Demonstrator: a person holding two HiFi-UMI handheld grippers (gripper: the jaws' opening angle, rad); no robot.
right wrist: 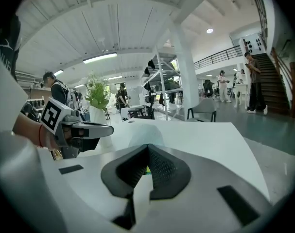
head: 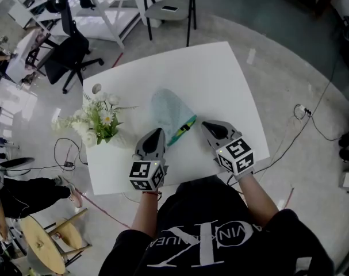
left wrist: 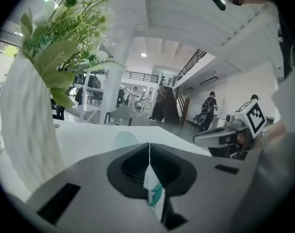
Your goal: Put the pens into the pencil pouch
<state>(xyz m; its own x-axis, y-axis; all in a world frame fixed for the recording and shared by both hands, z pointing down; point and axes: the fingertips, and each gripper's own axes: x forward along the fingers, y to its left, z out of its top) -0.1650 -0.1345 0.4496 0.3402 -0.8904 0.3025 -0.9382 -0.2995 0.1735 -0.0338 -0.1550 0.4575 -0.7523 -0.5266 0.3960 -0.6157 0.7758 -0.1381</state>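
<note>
Pencil pouch [head: 164, 108] edge pinched in left tongs [left wrist: 149, 145], green corner in right tongs [right wrist: 147, 146]

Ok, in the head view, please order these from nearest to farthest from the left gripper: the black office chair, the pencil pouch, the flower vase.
1. The pencil pouch, mid-table, its edge pinched in the shut jaws of the left gripper.
2. The flower vase, at the table's left edge, beside the gripper.
3. The black office chair, on the floor beyond the table's far left corner.
</note>
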